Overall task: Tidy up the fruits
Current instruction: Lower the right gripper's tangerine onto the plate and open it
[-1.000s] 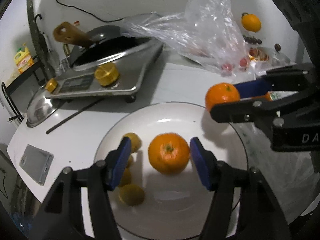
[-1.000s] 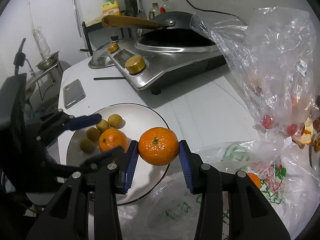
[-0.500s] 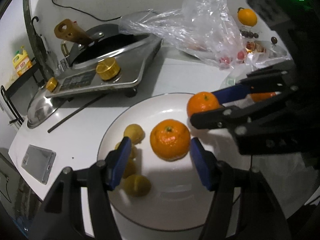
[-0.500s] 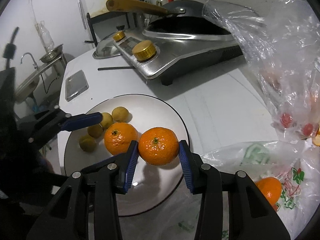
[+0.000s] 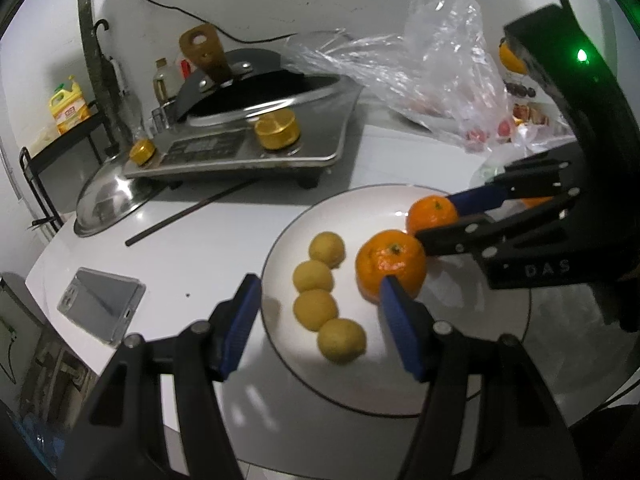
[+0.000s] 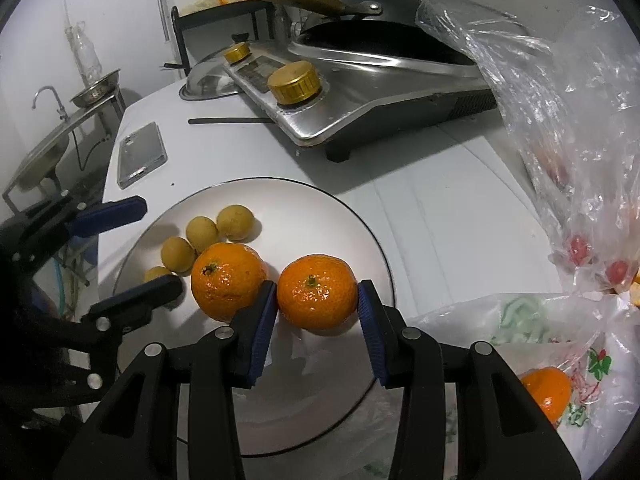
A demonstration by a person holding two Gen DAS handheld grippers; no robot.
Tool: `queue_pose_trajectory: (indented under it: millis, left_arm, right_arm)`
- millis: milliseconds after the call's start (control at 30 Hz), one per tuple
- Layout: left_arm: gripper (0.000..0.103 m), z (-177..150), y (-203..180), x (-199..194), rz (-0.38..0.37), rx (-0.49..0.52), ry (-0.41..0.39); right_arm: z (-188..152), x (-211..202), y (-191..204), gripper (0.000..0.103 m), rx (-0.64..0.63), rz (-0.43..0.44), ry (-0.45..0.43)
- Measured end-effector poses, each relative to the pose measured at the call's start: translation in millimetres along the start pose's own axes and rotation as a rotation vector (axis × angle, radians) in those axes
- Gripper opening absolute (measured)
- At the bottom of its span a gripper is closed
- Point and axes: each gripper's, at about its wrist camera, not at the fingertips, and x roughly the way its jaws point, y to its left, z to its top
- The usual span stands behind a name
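Right gripper [image 6: 317, 307] clamps a tangerine [image 6: 316, 291] over the plate [image 6: 372, 248]; left gripper [image 5: 316, 312] stands wide, nothing between its pads.

Held tangerine sits low at the plate's right side, just beside a second tangerine [image 6: 227, 280] resting mid-plate, with four small yellow fruits [image 6: 202, 232] on the left. Fruit looks light, round, thin-skinned and soft, so probably rolls and bruises if squeezed; grip across the widest part, as now. Bare plate lies near the right rim. Stove [image 6: 360, 92] far, plastic bags [image 6: 560, 92] crowd the right, phone [image 6: 141, 154] far left. Table edge is close on the near left side.
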Motion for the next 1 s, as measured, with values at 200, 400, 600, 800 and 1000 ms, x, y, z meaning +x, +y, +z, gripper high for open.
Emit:
queue_pose_trajectory:
  millis: [200,400,600,800,1000]
  left_arm:
    - [0.063,-3,5,-3,0.007,-0.019,-0.008]
    - [0.063,-3,12,-6,0.01,-0.043,-0.017]
    - [0.063,-3,15,-6,0.007,-0.052,-0.024]
    - [0.063,-4,23,-6,0.001,-0.082,-0.032]
    - [0.063,-7,27,-8,-0.012,-0.096,-0.04]
  right_arm:
    - [5,6,8,0.043,-0.009,0.01,0.004]
    - [11,10,11,0.043,-0.007,0.033,0.009]
    - [12,15,13,0.043,0.002,0.036,0.026]
    - [14,17,11,0.043,0.01,0.04,0.028]
    - [20,19,10,0.044,0.017,0.036,0.024]
